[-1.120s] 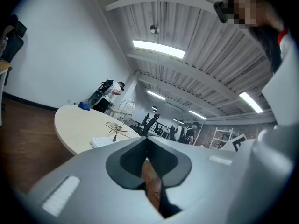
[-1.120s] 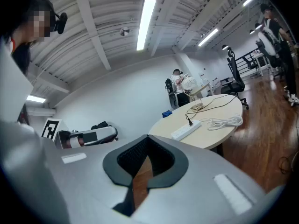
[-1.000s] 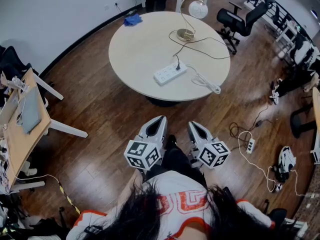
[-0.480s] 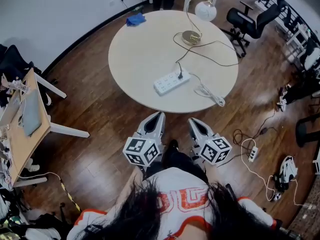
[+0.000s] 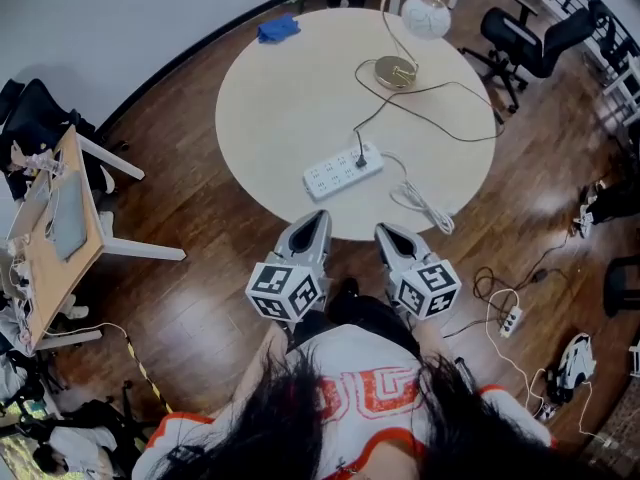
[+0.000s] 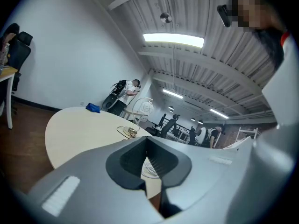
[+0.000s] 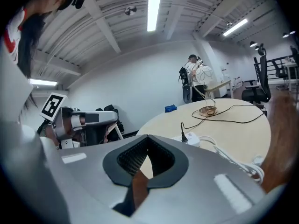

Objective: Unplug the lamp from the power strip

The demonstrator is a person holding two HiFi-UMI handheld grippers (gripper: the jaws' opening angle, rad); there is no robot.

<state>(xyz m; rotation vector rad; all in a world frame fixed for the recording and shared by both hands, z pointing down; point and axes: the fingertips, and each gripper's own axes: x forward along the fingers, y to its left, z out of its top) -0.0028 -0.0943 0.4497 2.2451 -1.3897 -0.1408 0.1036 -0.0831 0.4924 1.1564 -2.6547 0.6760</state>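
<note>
Dark brown wood-plank floor (image 5: 190,218), glossy. White wall (image 5: 100,18) along upper left, dark skirting. Round cream counter (image 5: 290,98) mid-room. Light wooden desk (image 5: 45,278) at left. Black office chair (image 5: 532,40) upper right. Ribbed white ceiling (image 7: 112,29); long fluorescent strip light (image 7: 153,6) lit.

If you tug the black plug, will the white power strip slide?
Probably it slides or lifts: the power strip lies loose on the smooth table, nothing holding it. It looks like light plastic. Its slack white cable likely won't anchor it.
</note>
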